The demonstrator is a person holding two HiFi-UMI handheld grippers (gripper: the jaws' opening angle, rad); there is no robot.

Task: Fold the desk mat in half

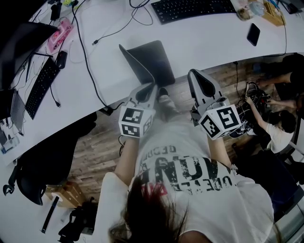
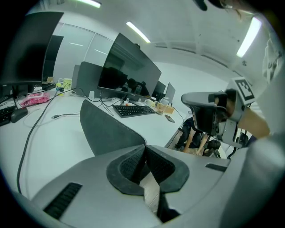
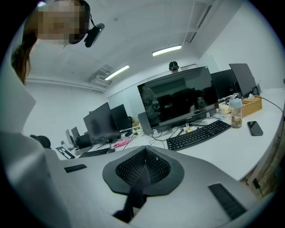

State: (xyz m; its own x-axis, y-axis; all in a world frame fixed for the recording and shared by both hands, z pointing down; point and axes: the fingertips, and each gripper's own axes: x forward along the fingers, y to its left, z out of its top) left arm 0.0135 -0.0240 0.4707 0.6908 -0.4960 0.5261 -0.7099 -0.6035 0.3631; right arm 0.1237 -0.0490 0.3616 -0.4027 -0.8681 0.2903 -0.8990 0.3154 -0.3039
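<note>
— Hair (image 1: 142, 216) and shirt (image 1: 190, 175) fill the bottom of the frame; where does the mat lie from our hands?
— Straight up the frame from our left gripper (image 1: 153, 86). We see the mat (image 1: 152, 59) on the white desk (image 1: 213, 42), at its near rim, about the centre of the frame
— Do we have hold of it?
— Yes. Our left gripper view shows the jaws pressed together on the mat's near corner, and the sheet rises from them up and to the left like a sail, so that side is off the desk
— And our right gripper (image 1: 195, 76)?
— Its jaws are together on nothing, going by its own view. It hangs just right of the mat, apart from it, over the desk's rim
— Which way do we think the fold must go?
— Away from us, we'd say: the held corner travels up the frame, over the flat part, toward the mat's far edge on the keyboard (image 1: 190, 8) side. Our left hand is already on the mat, and our right is near the other near corner and could lift that side
</note>
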